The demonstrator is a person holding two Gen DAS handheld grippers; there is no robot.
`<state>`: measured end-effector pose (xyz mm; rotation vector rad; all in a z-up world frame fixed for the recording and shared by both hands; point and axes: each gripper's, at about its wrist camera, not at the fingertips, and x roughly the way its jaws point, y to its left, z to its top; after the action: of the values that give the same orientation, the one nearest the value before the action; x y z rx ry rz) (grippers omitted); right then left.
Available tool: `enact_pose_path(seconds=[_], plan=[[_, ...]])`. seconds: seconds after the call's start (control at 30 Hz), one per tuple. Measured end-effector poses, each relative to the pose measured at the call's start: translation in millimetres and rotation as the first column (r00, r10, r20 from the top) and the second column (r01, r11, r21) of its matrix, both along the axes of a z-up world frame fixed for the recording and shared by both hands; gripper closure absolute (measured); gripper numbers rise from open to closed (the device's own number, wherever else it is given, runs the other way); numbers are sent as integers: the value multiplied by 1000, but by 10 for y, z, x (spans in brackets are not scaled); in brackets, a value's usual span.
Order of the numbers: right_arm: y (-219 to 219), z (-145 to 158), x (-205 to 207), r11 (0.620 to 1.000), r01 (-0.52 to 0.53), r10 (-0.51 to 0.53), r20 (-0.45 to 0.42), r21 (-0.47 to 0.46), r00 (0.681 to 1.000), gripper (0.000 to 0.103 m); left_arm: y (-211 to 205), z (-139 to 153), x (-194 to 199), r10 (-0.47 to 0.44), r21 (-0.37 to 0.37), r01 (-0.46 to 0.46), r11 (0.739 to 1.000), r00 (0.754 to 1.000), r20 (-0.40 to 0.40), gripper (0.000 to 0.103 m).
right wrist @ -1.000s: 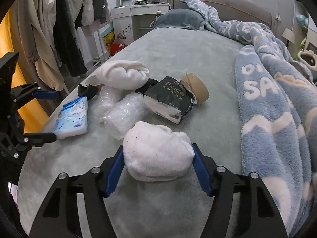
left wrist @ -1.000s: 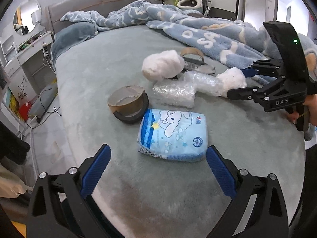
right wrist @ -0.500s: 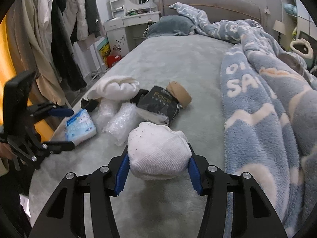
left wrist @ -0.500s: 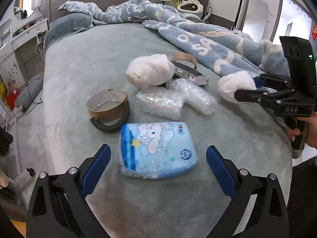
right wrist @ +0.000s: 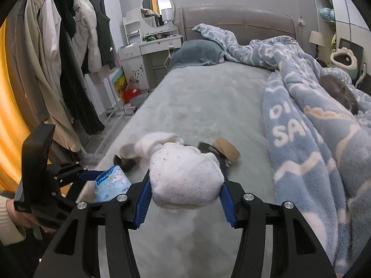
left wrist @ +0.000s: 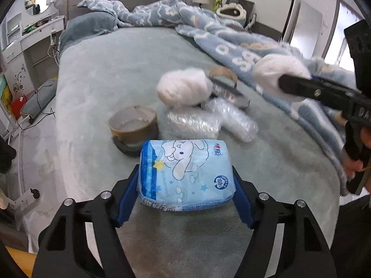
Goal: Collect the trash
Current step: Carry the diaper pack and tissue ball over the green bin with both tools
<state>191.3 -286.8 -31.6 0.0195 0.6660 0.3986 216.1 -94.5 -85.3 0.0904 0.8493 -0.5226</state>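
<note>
My left gripper (left wrist: 185, 183) is shut on a blue tissue pack (left wrist: 185, 173) with a cartoon print, at the bed's near edge; the pack also shows in the right wrist view (right wrist: 111, 183). My right gripper (right wrist: 184, 194) is shut on a white balled sock (right wrist: 185, 180) and holds it above the bed; the sock shows in the left wrist view (left wrist: 278, 71) at the right. On the bed lie a brown tape roll (left wrist: 133, 125), two bubble-wrap bundles (left wrist: 192, 121), another white sock ball (left wrist: 183, 89), a black pack and a second tape roll (left wrist: 223, 75).
A blue fleece blanket (right wrist: 313, 120) covers the bed's right side, with a grey cat (right wrist: 338, 92) on it. A grey sheet (right wrist: 204, 106) covers the mattress. A clothes rack (right wrist: 58, 58) and a dresser (right wrist: 150, 55) stand left of the bed.
My left gripper moved forward and closed on the tissue pack. My right gripper lifted the white sock higher above the bed.
</note>
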Motion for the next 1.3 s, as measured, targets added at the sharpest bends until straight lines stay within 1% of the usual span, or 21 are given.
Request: enact_pose_path(seconds=[0.13, 0.2, 0.3, 0.37, 0.43, 0.5, 0.6, 0.7, 0.73, 0.8, 0.87, 0.97, 1.13, 1.27, 1.3], plan=[[198, 15, 64, 1000, -9, 9, 1, -4, 1000, 50, 76, 166, -57, 12, -52, -10, 999, 999, 40, 29], [275, 26, 79, 1000, -11, 11, 4, -6, 1000, 50, 135, 232, -78, 32, -62, -28, 998, 997, 63, 29], [455, 77, 109, 1000, -14, 14, 12, 7, 1000, 50, 280, 319, -85, 82, -76, -75, 994, 992, 93, 29], [581, 108, 107, 1000, -26, 26, 20, 15, 999, 50, 427, 367, -79, 131, -86, -122, 989, 985, 109, 29], [741, 148, 109, 999, -49, 48, 32, 14, 998, 50, 569, 396, -72, 179, -79, -170, 982, 976, 125, 29], [897, 176, 114, 997, -71, 70, 42, 9, 997, 50, 712, 399, -73, 234, -55, -228, 972, 960, 153, 29], [1140, 178, 134, 994, -105, 105, 41, 3, 994, 50, 975, 355, -55, 325, -23, -326, 945, 933, 156, 29], [1399, 147, 158, 991, -132, 132, 30, -4, 991, 50, 1246, 291, -21, 411, -7, -414, 910, 903, 126, 29], [1456, 142, 159, 991, -137, 137, 28, -3, 990, 50, 1343, 268, -2, 442, 2, -445, 896, 891, 104, 29], [1601, 117, 170, 989, -149, 149, 17, -2, 989, 50, 1503, 219, 12, 482, -4, -482, 876, 874, 59, 29], [1775, 96, 183, 987, -163, 163, 1, 11, 987, 50, 1647, 160, -11, 511, 16, -512, 859, 859, 40, 29], [2030, 46, 185, 981, -195, 195, -15, 12, 981, 50, 1785, 67, -65, 524, 67, -525, 849, 851, 31, 29], [2421, -73, 179, 968, -249, 249, -52, 0, 967, 50, 1997, -199, -117, 551, 98, -545, 833, 832, -59, 29], [2677, -154, 181, 960, -279, 278, -79, 7, 957, 50, 2175, -443, -148, 555, 132, -540, 831, 821, -139, 29], [2726, -170, 171, 959, -283, 282, -81, 4, 956, 50, 2203, -466, -146, 554, 134, -539, 832, 818, -152, 29]])
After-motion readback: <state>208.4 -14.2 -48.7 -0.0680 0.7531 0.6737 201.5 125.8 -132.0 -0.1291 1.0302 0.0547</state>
